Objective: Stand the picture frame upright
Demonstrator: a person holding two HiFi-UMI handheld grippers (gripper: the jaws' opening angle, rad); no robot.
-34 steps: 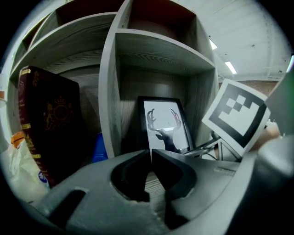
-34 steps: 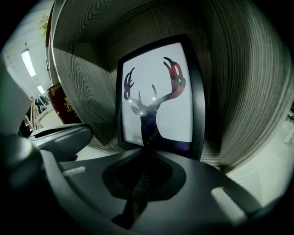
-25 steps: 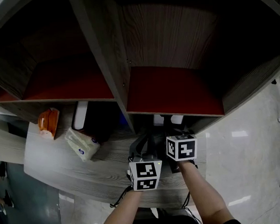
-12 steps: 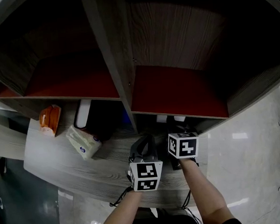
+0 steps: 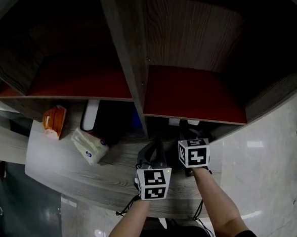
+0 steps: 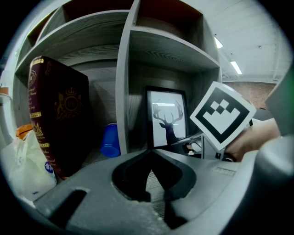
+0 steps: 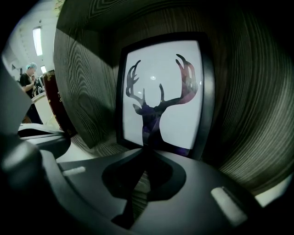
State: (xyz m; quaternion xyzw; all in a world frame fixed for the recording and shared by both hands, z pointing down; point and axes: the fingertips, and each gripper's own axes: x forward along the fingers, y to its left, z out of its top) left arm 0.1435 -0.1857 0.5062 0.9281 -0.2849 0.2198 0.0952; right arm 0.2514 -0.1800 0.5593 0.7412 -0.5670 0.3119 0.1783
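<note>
The black picture frame (image 7: 163, 94) with a deer silhouette stands upright at the back of the lower right shelf compartment. It also shows in the left gripper view, picture frame (image 6: 167, 118). My right gripper (image 7: 144, 149) is shut and empty just in front of the frame, apart from it. My left gripper (image 6: 150, 150) is shut with nothing in it, further back and to the left, over the wooden tabletop (image 5: 116, 168). In the head view the left gripper (image 5: 152, 154) and right gripper (image 5: 186, 135) sit side by side before the shelf; the frame is mostly hidden there.
A vertical shelf divider (image 5: 130, 71) separates the two compartments. The left one holds a dark red box (image 6: 59, 117) and a blue cup (image 6: 110, 140). A tissue pack (image 5: 89, 146) and an orange packet (image 5: 54, 122) lie on the table's left.
The head view has drifted a little, so the shelf sits further right in the picture. Both grippers stay in about the same place before the shelf.
</note>
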